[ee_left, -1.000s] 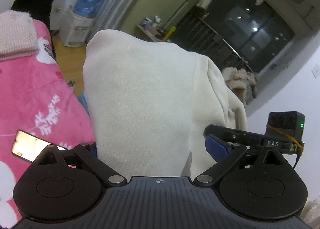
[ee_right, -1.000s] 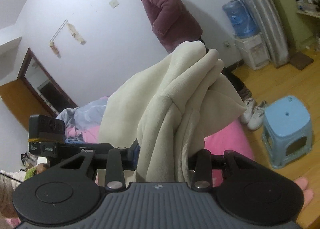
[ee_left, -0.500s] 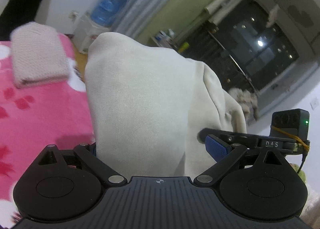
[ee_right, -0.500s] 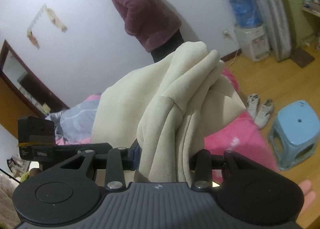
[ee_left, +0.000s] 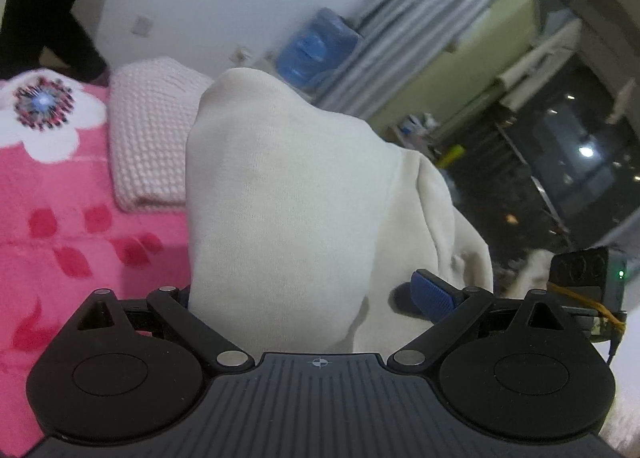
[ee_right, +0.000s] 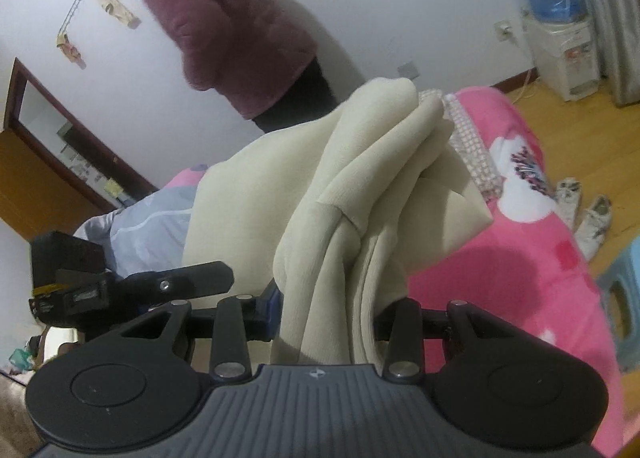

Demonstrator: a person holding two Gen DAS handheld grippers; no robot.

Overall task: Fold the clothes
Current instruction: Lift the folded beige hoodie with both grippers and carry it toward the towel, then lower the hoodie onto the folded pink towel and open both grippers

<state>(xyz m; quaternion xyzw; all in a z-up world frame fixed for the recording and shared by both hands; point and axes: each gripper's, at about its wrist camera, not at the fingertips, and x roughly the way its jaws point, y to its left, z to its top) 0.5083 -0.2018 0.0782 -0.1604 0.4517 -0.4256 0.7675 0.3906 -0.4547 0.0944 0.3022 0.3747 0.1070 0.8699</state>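
The cream garment (ee_left: 288, 210) is lifted above the bed, and both claws hold it. In the left wrist view, the left claw (ee_left: 304, 298) has the cloth between its two fingers; the fingers stand rather far from each other, and a thick fold of the fabric fills the space, with the blue pad (ee_left: 434, 294) of one finger touching the cloth on the right side. In the right wrist view, the right claw (ee_right: 324, 310) is closed narrowly on a bunch of several layers of the same cream garment (ee_right: 360, 198), which rises up in front of the camera and hangs to the left. Under the garment lies the pink blanket (ee_left: 60, 226) with white flowers, which covers the bed. On this blanket, just behind the garment, rests a folded pink knit piece (ee_left: 152, 130); the garment hides its right part. A person in a purple padded jacket (ee_right: 232, 26) stands near the white wall. On the wooden floor beside the bed there are a pair of white shoes (ee_right: 580, 210) and a blue stool (ee_right: 624, 298), and near the grey curtain stands a water dispenser (ee_right: 560, 38) with a blue bottle.
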